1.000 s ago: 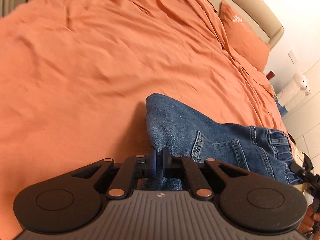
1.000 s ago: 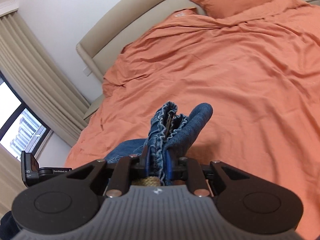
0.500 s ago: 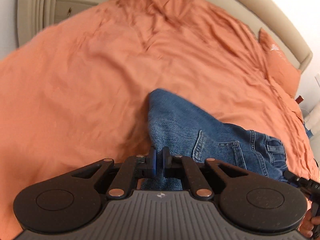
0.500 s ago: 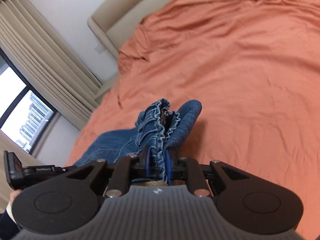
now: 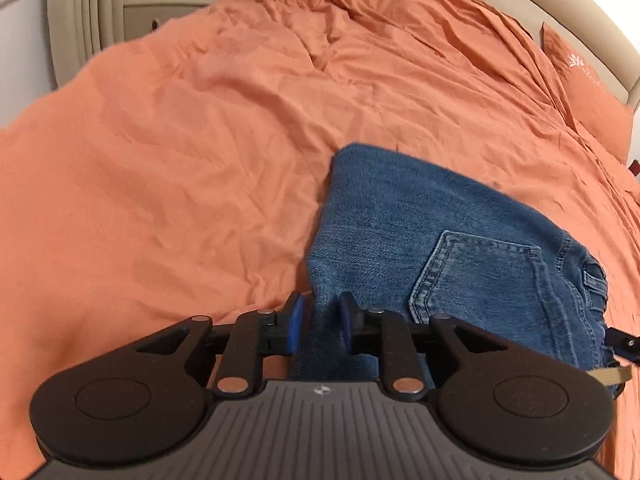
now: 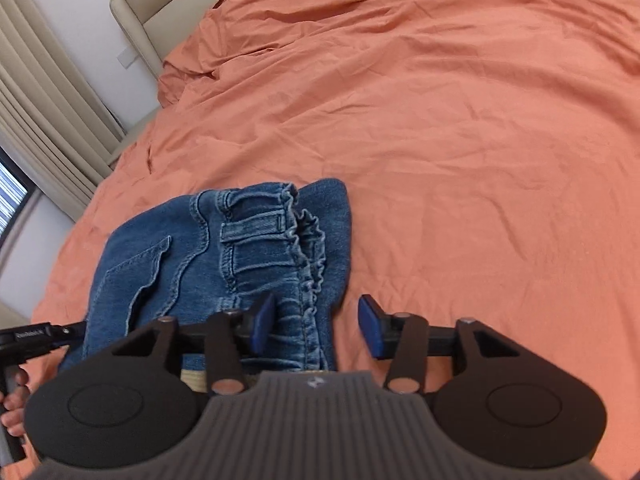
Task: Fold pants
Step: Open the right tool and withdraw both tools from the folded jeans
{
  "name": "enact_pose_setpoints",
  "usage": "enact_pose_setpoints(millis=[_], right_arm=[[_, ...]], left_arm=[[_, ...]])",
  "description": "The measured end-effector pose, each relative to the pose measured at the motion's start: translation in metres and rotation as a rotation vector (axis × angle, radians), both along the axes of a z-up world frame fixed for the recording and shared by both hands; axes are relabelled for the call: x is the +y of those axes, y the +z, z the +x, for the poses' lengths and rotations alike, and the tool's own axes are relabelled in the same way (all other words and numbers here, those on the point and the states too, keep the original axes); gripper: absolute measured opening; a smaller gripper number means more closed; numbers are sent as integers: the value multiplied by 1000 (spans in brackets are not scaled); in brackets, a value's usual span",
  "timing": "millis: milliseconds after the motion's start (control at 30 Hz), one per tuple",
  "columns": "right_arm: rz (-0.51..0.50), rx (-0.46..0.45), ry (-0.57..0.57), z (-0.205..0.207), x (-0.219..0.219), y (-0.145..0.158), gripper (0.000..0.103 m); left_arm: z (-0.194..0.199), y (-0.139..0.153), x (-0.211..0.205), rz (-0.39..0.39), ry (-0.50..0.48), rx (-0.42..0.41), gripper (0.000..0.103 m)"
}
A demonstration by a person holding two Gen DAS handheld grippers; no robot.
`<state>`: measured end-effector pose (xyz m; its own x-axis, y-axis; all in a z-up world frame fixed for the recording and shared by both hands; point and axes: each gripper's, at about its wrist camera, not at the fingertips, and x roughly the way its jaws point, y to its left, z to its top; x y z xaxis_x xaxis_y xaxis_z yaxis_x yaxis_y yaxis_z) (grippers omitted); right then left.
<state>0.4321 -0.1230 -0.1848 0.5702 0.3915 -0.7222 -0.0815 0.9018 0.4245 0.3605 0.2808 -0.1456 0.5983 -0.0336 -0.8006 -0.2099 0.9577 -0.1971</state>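
Blue denim pants (image 5: 440, 240) lie folded on the orange bedsheet (image 5: 160, 160), back pocket (image 5: 480, 276) facing up. My left gripper (image 5: 321, 318) is opening, its blue pads standing apart with a fold of denim loose between them. In the right wrist view the pants (image 6: 168, 260) show their gathered elastic waistband (image 6: 296, 240). My right gripper (image 6: 316, 326) is opening wide. The waistband lies beside its left pad, and the right pad stands clear over the sheet (image 6: 480, 120).
The bed stretches far ahead in both views, rumpled toward the beige headboard (image 6: 160, 0). An orange pillow (image 5: 588, 92) sits at the far right. A nightstand (image 5: 172, 8) and curtains (image 6: 40, 80) border the bed. A hand (image 6: 12, 400) holds the other gripper at the left edge.
Both grippers came down toward the bed with the pants. Their jaws, shut on denim in the earlier frames, have now parted, and the waistband has dropped flat onto the sheet.
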Motion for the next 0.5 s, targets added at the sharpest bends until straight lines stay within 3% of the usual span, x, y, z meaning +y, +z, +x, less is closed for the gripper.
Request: enact_pose_setpoints(millis=[133, 233, 333, 367, 433, 500], right_arm=[[-78, -117, 32, -24, -2, 52, 58], [-155, -252, 49, -55, 2, 103, 68], [-177, -390, 26, -99, 1, 152, 82], [-183, -434, 6, -115, 0, 166, 82], [-197, -495, -7, -147, -2, 194, 82], [-194, -534, -20, -177, -5, 216, 82]], left_arm=[[-25, 55, -11, 147, 3, -91, 31], [-57, 107, -30, 283, 12, -195, 42], [-98, 155, -51, 341, 9, -268, 56], [-113, 171, -58, 355, 9, -292, 59], [-145, 199, -74, 384, 2, -350, 70], [-175, 221, -90, 422, -3, -415, 95]])
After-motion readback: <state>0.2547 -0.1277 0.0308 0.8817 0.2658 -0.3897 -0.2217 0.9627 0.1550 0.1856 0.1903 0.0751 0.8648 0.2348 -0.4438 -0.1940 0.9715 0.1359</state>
